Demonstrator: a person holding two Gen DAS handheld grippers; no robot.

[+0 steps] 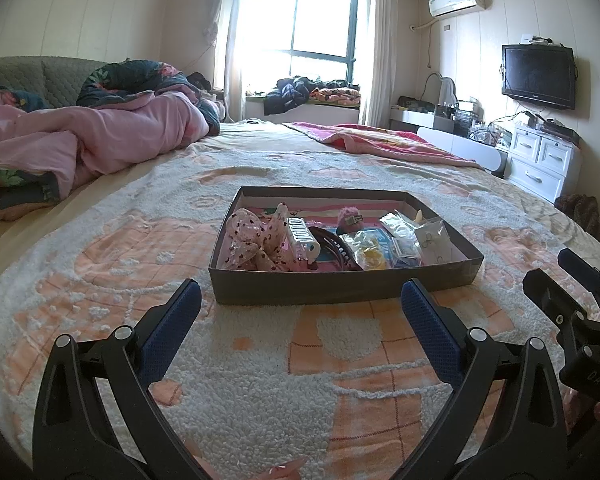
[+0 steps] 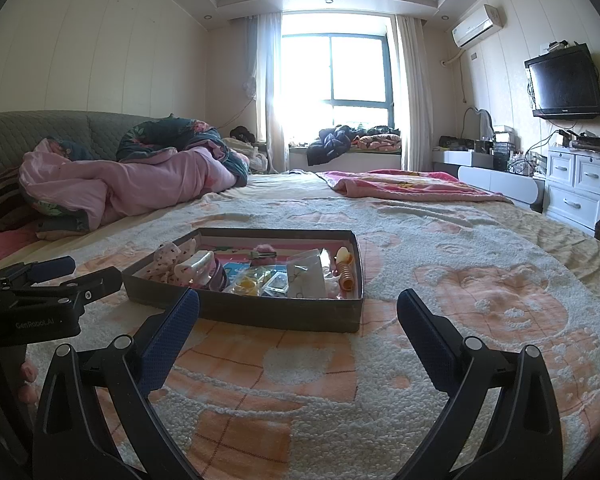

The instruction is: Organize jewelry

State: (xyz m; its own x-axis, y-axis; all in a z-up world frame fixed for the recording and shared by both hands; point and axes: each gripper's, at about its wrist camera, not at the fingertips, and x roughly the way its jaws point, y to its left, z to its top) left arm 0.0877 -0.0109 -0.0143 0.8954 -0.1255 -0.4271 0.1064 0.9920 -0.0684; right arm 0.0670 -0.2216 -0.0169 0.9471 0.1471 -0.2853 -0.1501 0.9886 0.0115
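A shallow grey cardboard box (image 1: 340, 286) sits on the bed, also in the right wrist view (image 2: 260, 316). It holds a pink dotted scrunchie (image 1: 256, 242), a white hair clip (image 1: 302, 234), a dark hairband (image 1: 334, 244), a fuzzy pink clip (image 1: 350, 216), clear packets of jewelry (image 1: 432, 236) and an orange spiral tie (image 2: 346, 278). My left gripper (image 1: 300, 300) is open and empty, just short of the box's near wall. My right gripper (image 2: 298, 308) is open and empty, near the box's front right part. Each gripper shows at the edge of the other's view.
The bed is covered by a fuzzy white and orange blanket (image 1: 260, 380). A pink quilt (image 1: 100, 140) is heaped at the back left, a pink blanket (image 1: 380, 140) at the back right. White drawers (image 1: 540, 160) and a TV (image 1: 538, 76) stand on the right.
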